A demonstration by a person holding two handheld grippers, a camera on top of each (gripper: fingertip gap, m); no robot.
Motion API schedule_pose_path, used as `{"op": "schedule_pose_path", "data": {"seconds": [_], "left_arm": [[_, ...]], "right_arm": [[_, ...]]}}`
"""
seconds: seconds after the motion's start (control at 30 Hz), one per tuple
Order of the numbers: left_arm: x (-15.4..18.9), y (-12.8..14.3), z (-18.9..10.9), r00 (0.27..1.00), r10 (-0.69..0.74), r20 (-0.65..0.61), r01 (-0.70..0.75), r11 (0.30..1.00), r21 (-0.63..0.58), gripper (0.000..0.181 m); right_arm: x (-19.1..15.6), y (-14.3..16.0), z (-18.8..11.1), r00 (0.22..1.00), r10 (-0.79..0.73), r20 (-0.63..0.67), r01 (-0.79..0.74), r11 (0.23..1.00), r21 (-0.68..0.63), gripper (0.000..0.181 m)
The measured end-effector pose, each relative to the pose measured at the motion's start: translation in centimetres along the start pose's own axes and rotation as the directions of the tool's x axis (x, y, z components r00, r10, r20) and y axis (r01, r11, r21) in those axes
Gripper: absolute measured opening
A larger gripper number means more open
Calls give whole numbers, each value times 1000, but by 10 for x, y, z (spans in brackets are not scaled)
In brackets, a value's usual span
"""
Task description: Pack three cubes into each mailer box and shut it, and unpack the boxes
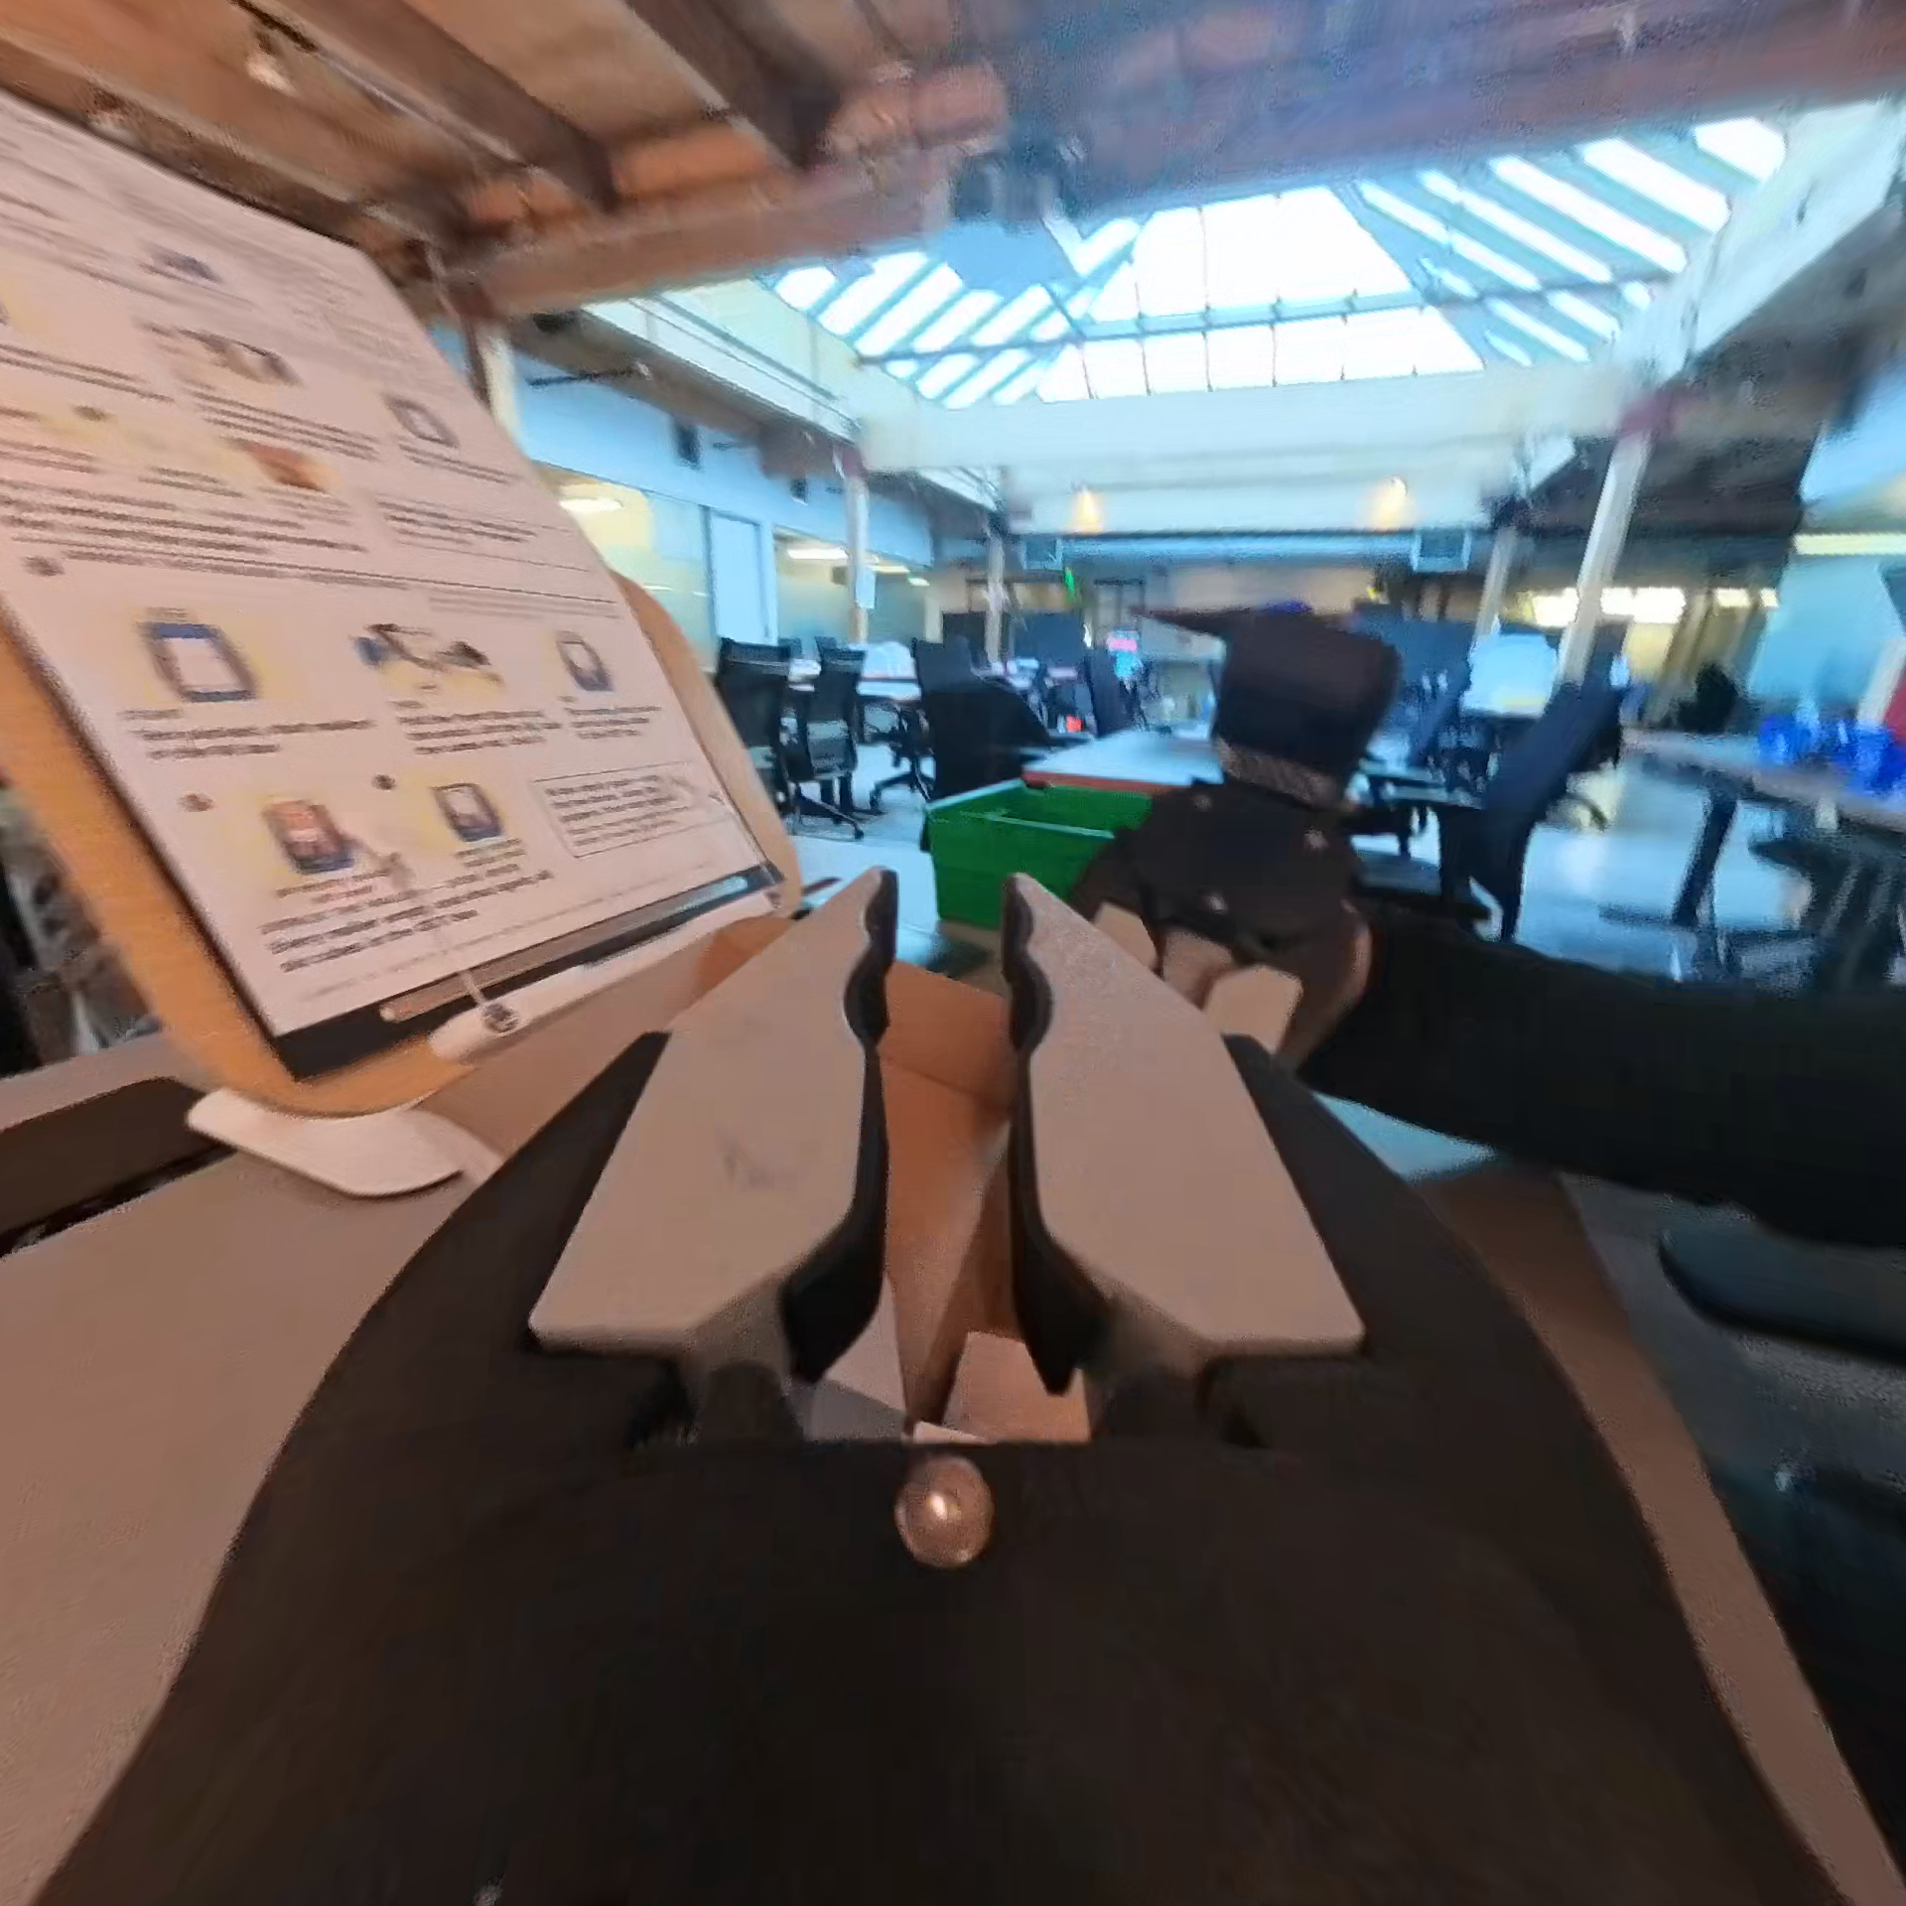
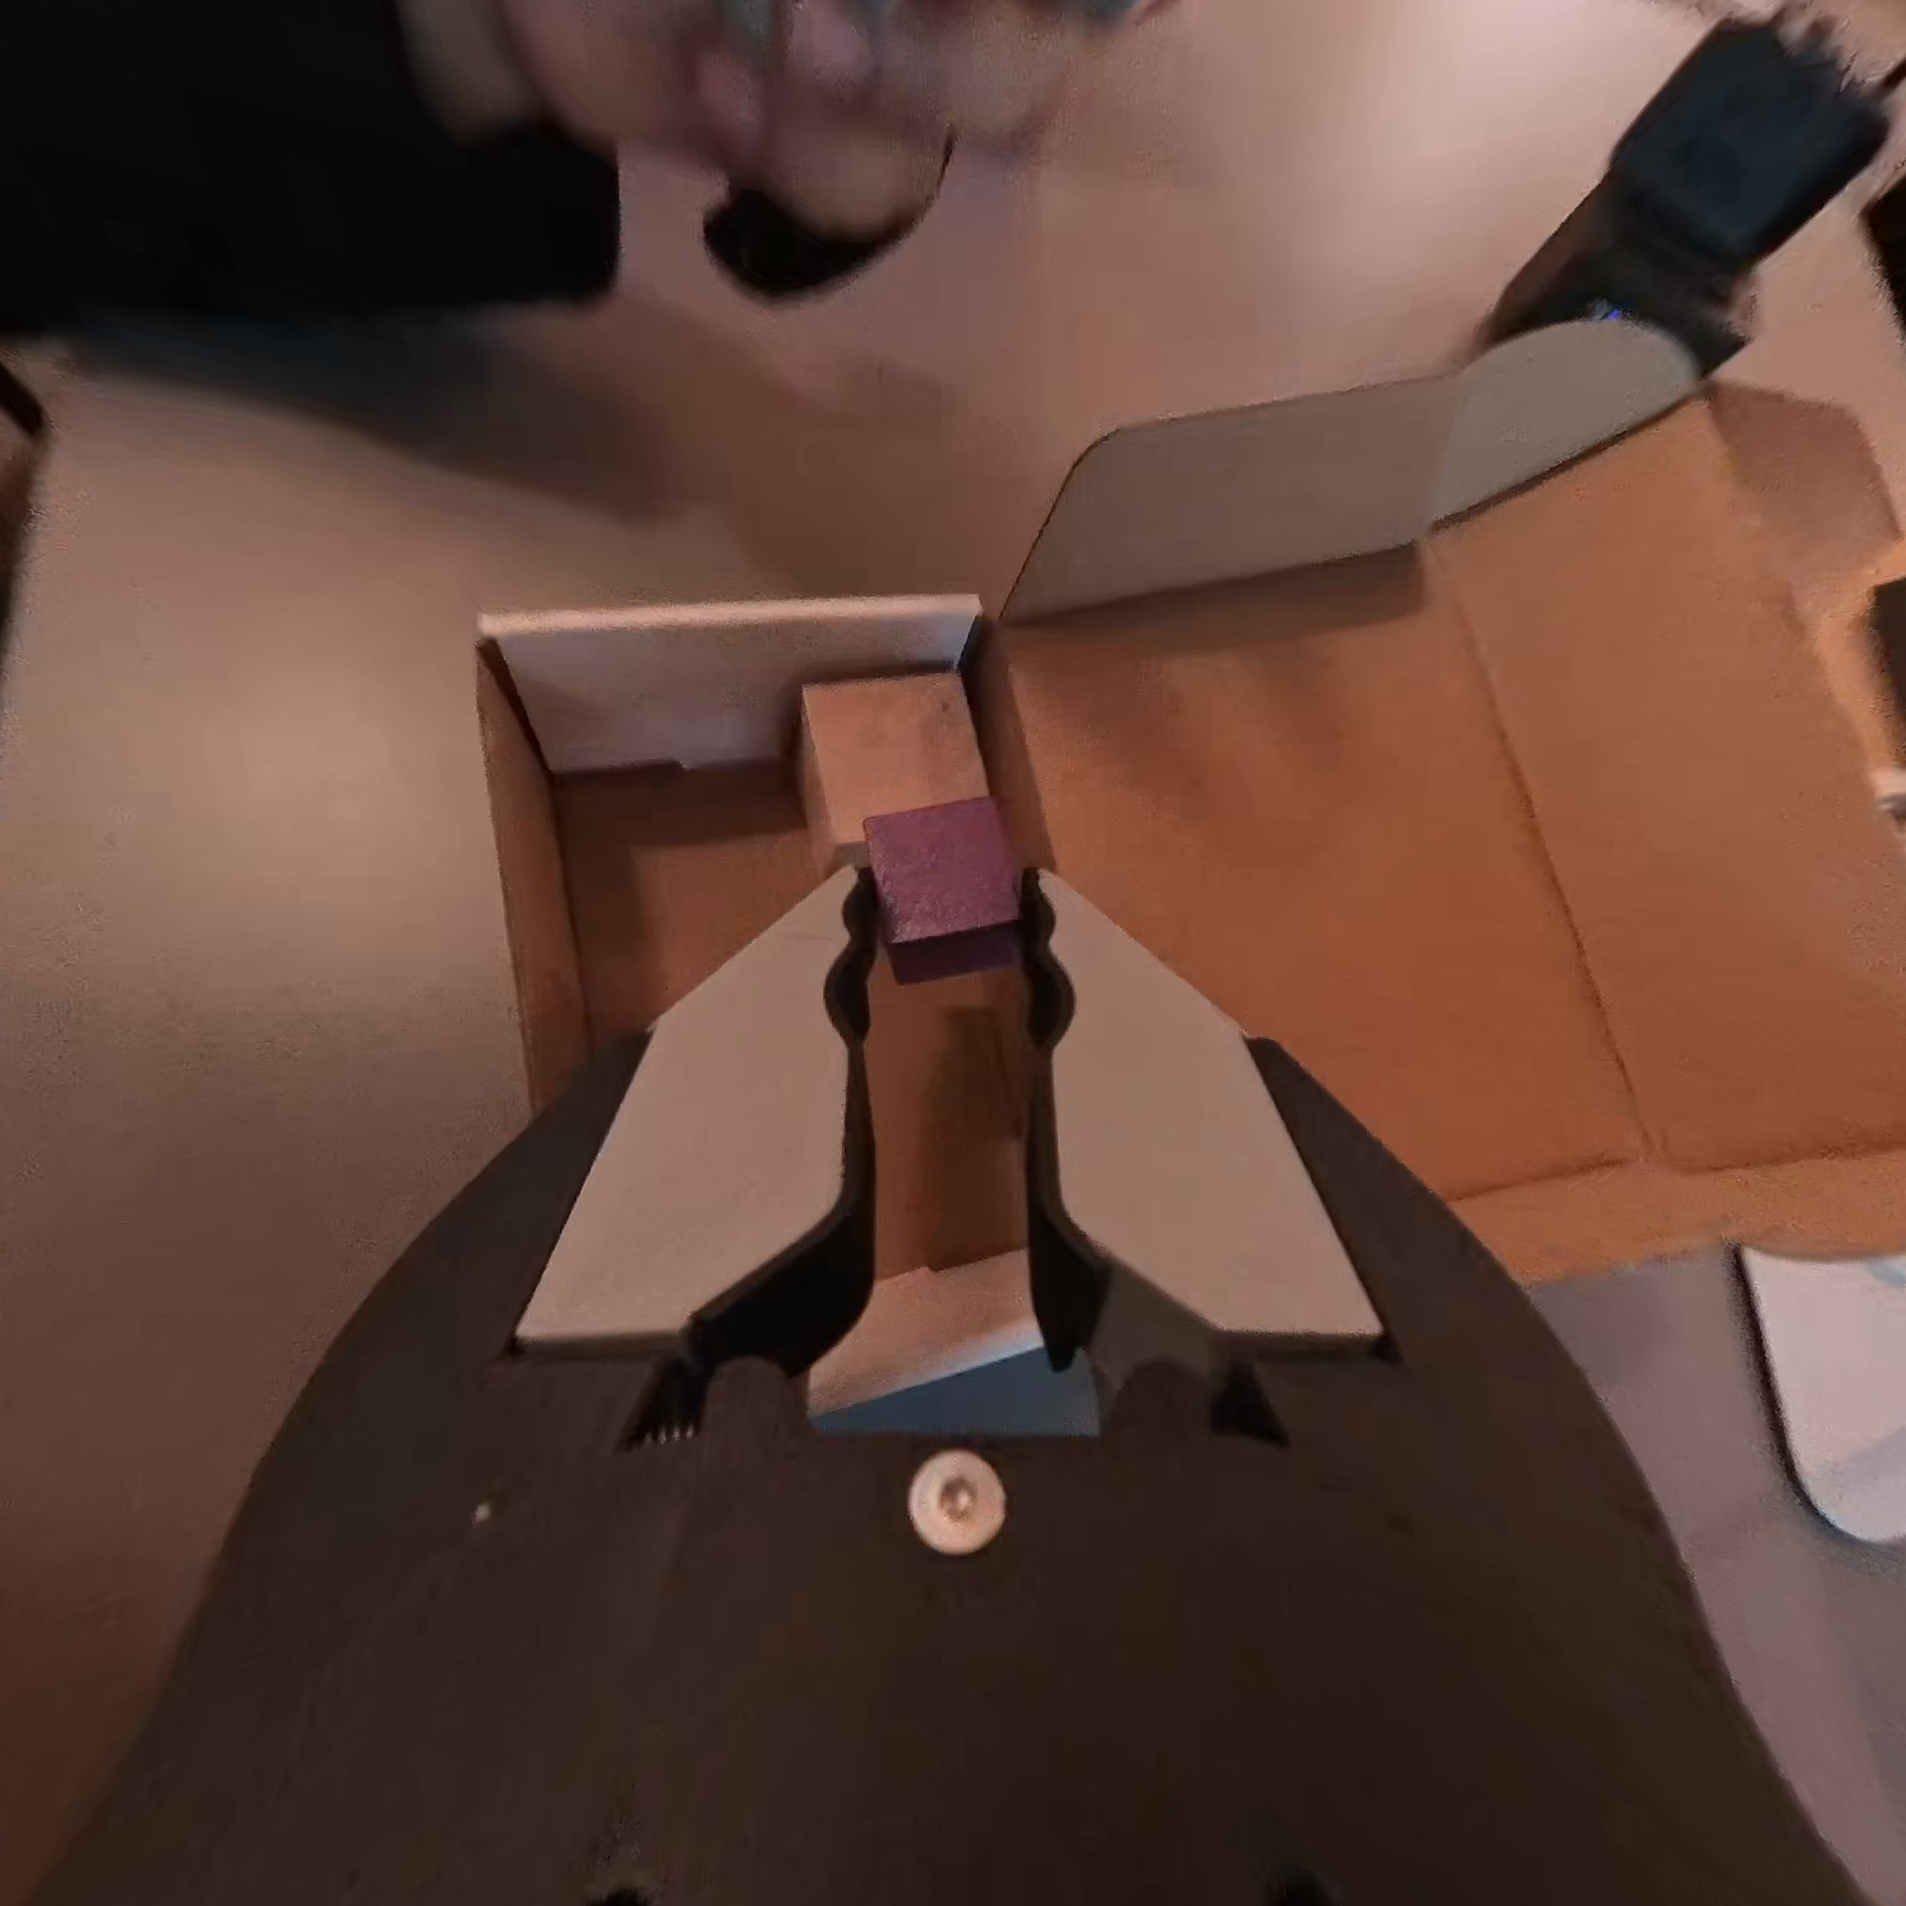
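- In the right wrist view the right gripper (image 2: pixel 944 897) points down into an open mailer box (image 2: pixel 521 928), its grey fingers with wavy black pads clamped on a purple cube (image 2: pixel 941 889) with a matte, slightly grainy face.
- Just beyond the purple cube, a pale wooden cube (image 2: pixel 889 755) sits in the far right corner of the tray, against the box's white inner wall.
- The box is brown corrugated card; its lid (image 2: pixel 1341 825) lies folded out flat to the right on the smooth beige counter (image 2: pixel 258 825), with a white rounded flap (image 2: pixel 1238 505) raised at its far edge.
- Only this view shows the cubes and the inside of the box; farther off at upper right it also catches the other gripper, blurred.
- In the left wrist view the left gripper (image 1: pixel 939 918) is tilted upward, its fingers a narrow gap apart with brown card (image 1: pixel 944 1155) showing in the gap; whether they pinch it I cannot tell.
- Only this view shows, to the left, a printed sheet on a slanted wooden stand (image 1: pixel 103 825) with a white base (image 1: pixel 330 1140).
- Beyond the fingertips, a green bin (image 1: pixel 1016 846), a dark sleeve (image 1: pixel 1599 1073), then black office chairs (image 1: pixel 970 722) and a skylight (image 1: pixel 1238 299).
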State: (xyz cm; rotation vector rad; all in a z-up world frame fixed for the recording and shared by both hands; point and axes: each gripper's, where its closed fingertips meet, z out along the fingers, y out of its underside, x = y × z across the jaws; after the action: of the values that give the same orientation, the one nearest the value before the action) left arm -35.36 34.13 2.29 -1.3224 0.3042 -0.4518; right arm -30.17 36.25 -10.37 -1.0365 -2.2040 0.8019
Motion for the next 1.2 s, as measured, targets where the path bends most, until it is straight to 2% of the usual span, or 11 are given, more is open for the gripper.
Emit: {"op": "schedule_pose_path", "data": {"seconds": [0.1, 0.27, 0.43, 0.6, 0.7, 0.8, 0.93, 1.0, 1.07, 1.13, 1.2], "left_arm": [[-20, -1, -6, 996, -57, 68, 56, 998, 17, 17], [-27, 8, -4, 992, -67, 109, 71, 997, -26, 16], [-22, 13, 0, 994, -41, 98, 47, 997, -56, 15], [-22, 11, 0, 995, -48, 93, 52, 998, -48, 15], [-23, 12, -1, 994, -55, 92, 60, 997, -47, 15], [-24, 14, 0, 994, -59, 91, 64, 996, -56, 15], [-28, 20, 0, 993, -58, 105, 66, 995, -73, 15], [-31, 23, 0, 991, -62, 118, 72, 994, -79, 15], [-36, 26, 0, 988, -61, 140, 73, 994, -84, 15], [-41, 27, -2, 985, -57, 163, 70, 994, -78, 16], [-45, 27, -3, 981, -40, 190, 55, 996, -72, 16]], "right_arm": [[-4, 11, 14, 998, -60, 17, 62, 987, -149, 26], [-2, 24, 28, 996, -80, 30, 85, 967, -242, 26], [-3, 32, 32, 995, -98, 21, 100, 956, -277, 29], [4, 25, 15, 998, -64, -21, 58, 970, -236, 36], [2, 13, -1, 999, -27, -17, 25, 991, -132, 37], [6, -1, -24, 999, 47, -8, -46, 998, 47, 36], [44, -6, -64, 971, 226, -79, -185, 918, 352, 37], [78, 11, -80, 910, 384, -155, -264, 827, 496, 45], [107, 46, -88, 821, 522, -232, -329, 764, 555, 48], [126, 76, -91, 746, 598, -294, -370, 739, 563, 55], [138, 97, -96, 695, 624, -357, -384, 742, 550, 53]]}}
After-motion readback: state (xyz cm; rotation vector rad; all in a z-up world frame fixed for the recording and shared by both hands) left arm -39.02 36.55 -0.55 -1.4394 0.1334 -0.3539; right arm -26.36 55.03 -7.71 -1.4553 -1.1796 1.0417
